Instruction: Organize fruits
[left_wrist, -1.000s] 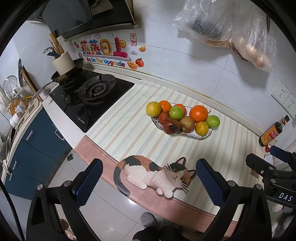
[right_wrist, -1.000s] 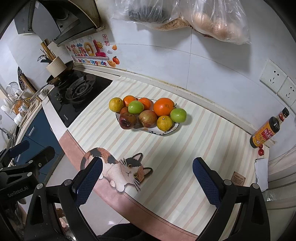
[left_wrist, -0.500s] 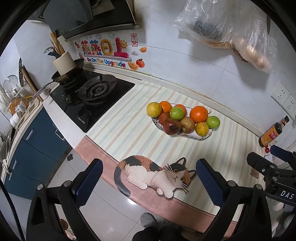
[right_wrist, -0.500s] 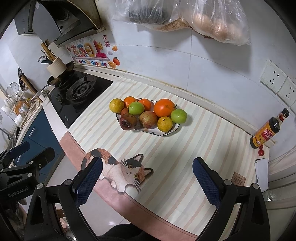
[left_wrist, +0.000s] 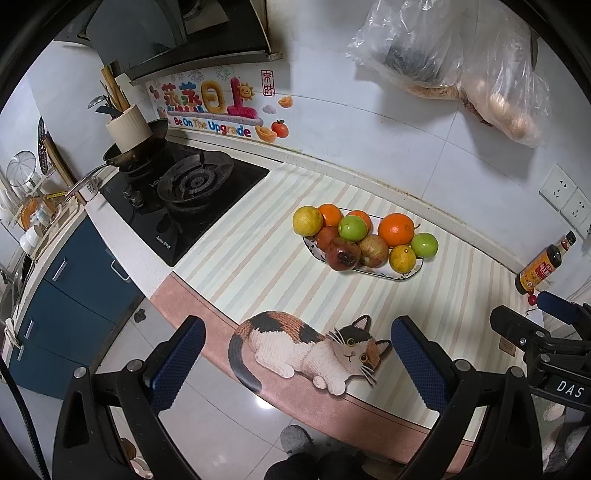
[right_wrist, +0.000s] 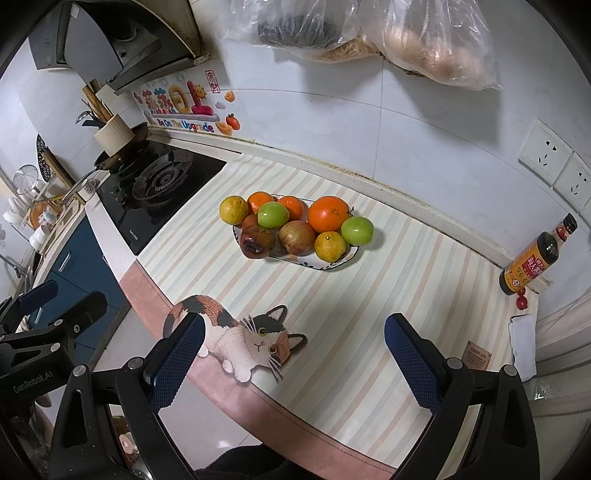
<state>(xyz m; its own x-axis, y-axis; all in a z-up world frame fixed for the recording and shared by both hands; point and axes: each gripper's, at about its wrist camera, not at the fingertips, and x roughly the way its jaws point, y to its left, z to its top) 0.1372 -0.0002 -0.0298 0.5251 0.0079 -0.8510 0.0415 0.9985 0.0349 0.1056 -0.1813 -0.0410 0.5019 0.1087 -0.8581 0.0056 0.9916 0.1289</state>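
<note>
Orange, green and reddish fruits (right_wrist: 295, 229) all sit piled on the plate (right_wrist: 334, 264) mid-frame, so it fits sorted or about to be sorted. Both hand-held grippers, left (left_wrist: 295, 363) and right (right_wrist: 293, 360), hang released and empty low in frame, so I'd keep clear of that heaped pile.

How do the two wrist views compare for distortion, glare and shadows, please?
Left wrist view: strong fisheye bending with dark corners, the counter edge curving, and a bright glare spot on the floor tiles. Right wrist view: the same curvature, soft shadows under the hanging plastic bags on the wall, and the fruit plate sharp.
</note>
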